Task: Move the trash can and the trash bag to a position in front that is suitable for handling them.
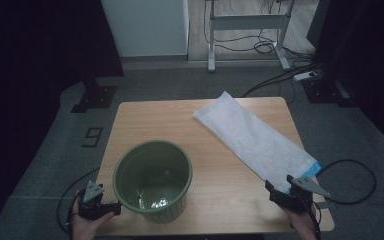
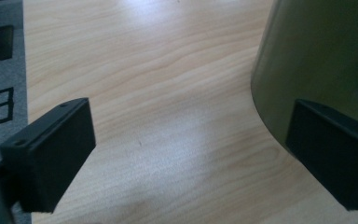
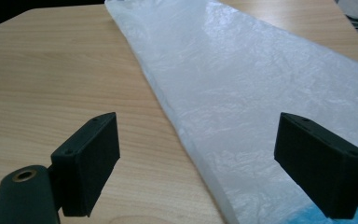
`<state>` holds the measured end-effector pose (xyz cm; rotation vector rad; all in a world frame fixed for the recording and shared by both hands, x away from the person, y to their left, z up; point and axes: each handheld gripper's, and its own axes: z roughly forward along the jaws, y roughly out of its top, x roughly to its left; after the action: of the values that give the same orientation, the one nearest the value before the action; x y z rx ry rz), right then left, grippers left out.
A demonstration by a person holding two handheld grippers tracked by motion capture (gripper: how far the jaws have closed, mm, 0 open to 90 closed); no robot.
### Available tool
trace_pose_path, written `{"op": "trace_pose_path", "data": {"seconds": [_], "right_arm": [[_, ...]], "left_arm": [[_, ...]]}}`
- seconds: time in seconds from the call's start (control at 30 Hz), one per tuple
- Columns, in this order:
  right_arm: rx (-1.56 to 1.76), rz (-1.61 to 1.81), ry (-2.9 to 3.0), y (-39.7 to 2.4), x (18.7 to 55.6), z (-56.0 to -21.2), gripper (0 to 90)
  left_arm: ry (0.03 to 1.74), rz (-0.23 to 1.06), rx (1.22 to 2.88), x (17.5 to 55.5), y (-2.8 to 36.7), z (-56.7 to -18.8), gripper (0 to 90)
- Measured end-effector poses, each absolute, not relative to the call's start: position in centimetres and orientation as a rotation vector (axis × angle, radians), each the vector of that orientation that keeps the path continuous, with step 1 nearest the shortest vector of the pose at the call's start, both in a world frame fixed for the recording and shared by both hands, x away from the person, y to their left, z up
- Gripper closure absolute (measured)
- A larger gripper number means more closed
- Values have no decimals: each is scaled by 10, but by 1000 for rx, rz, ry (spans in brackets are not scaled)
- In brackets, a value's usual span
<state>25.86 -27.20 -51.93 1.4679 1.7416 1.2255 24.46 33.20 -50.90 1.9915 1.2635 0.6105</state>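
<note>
Two handheld grippers rest at the near edge of a small wooden table (image 1: 145,120), one in each of a person's hands. The left gripper (image 1: 111,206) sits at the near left corner, its jaws spread wide with nothing between them; in the left gripper view (image 2: 186,154) one black jaw stands just beside the wall of a green bucket (image 2: 321,60), probably not touching, though the angle makes that hard to judge. The bucket (image 1: 152,180) stands upright and open at the near left of the table, seemingly ready to take a liner. The right gripper (image 1: 279,194) hovers at the near right corner, jaws likewise parted and holding nothing. They straddle the near end of a white plastic bag (image 3: 261,93), which suggests the bag is about to be picked up.

The bag (image 1: 252,137) lies flat and folded, running diagonally from the near right corner toward the far edge, with a blue strip (image 1: 314,169) at its near end.

Beyond the table is grey carpet (image 1: 330,125), a floor mark shaped like a nine (image 1: 93,136), trailing cables (image 1: 265,47) and the white legs of a desk (image 1: 247,22).
</note>
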Motion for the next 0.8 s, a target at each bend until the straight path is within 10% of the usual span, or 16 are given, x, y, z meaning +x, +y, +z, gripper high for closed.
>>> {"op": "trace_pose_path", "data": {"seconds": [0.8], "right_arm": [[1478, 1241, 1742, -271, 265, -521, 142]], "left_arm": [[818, 465, 2115, 213, 270, -504, 0]]}}
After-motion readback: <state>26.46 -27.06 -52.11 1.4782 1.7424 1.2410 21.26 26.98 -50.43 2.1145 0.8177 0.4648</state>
